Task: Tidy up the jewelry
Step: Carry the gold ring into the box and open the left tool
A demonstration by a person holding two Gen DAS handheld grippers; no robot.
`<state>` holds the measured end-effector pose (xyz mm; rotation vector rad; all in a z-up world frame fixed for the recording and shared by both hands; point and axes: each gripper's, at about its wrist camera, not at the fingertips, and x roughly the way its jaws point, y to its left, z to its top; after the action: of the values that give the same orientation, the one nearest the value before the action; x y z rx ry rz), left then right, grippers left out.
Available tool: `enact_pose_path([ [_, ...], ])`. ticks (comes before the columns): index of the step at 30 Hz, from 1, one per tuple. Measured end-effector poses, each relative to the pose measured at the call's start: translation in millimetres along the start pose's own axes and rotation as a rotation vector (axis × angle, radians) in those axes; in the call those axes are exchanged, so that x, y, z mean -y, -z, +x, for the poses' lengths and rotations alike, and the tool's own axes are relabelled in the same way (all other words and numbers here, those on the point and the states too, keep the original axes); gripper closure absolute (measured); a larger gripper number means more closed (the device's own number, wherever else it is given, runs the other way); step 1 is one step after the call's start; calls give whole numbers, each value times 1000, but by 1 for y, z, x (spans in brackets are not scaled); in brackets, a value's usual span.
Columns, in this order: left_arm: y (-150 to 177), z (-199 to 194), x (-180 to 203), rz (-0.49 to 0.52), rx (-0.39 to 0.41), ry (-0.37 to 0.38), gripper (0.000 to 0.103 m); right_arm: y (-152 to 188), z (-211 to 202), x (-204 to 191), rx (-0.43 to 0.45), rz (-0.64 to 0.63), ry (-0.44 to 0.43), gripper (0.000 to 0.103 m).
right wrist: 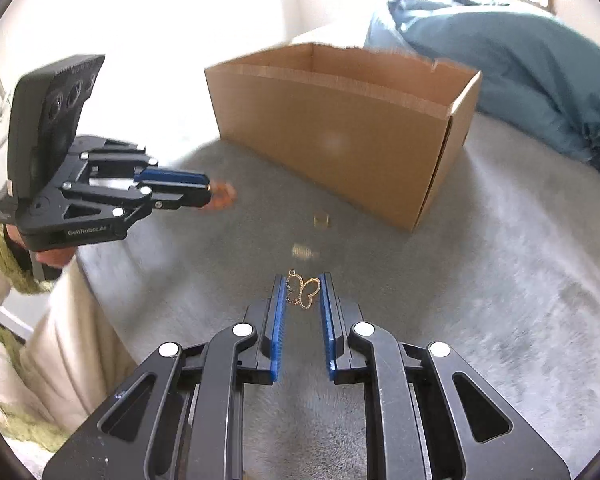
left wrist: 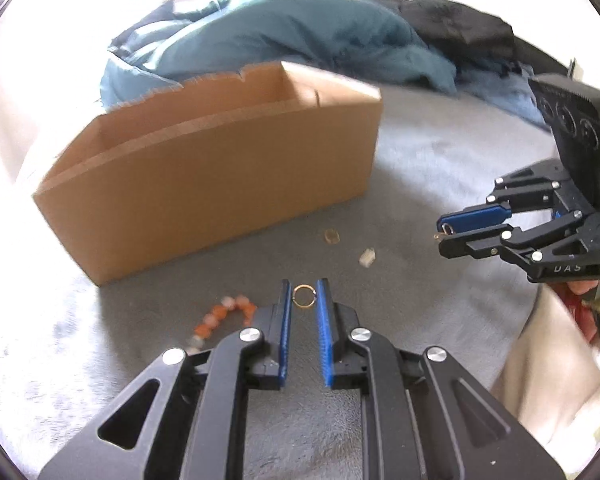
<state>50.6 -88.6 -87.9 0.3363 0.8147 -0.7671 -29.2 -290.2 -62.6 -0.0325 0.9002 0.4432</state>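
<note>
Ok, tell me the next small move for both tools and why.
Probably carry both over the open cardboard box and release. The left tool is pinching a gold ring, the right tool a gold butterfly pendant, both clear of the grey blanket, with the box just ahead.

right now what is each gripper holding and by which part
The left gripper pinches a small gold ring by its outer edges; the right gripper pinches a gold butterfly pendant by its wing edges.
</note>
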Motion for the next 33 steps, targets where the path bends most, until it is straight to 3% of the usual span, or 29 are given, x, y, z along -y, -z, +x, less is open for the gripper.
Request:
enact_pose_path([
  [7,-48,-51,-27,-44,159,-22,91,-64,-40,2,164,-46,13,88],
  [11,-79,-52,-44,-52,202,-34,91,-107,-41,10,228,-71,16,88],
  [18,-117,6,-71,-110,136,-13,91,-144,18,39,155,-71,-4,88],
  [28,-126,75,-89,-117,11,-55,91,-144,74,64,65,-8,-21,87],
  [33,-123,83,-91,-119,-3,-60,76,-141,79,64,58,-15,-18,84],
])
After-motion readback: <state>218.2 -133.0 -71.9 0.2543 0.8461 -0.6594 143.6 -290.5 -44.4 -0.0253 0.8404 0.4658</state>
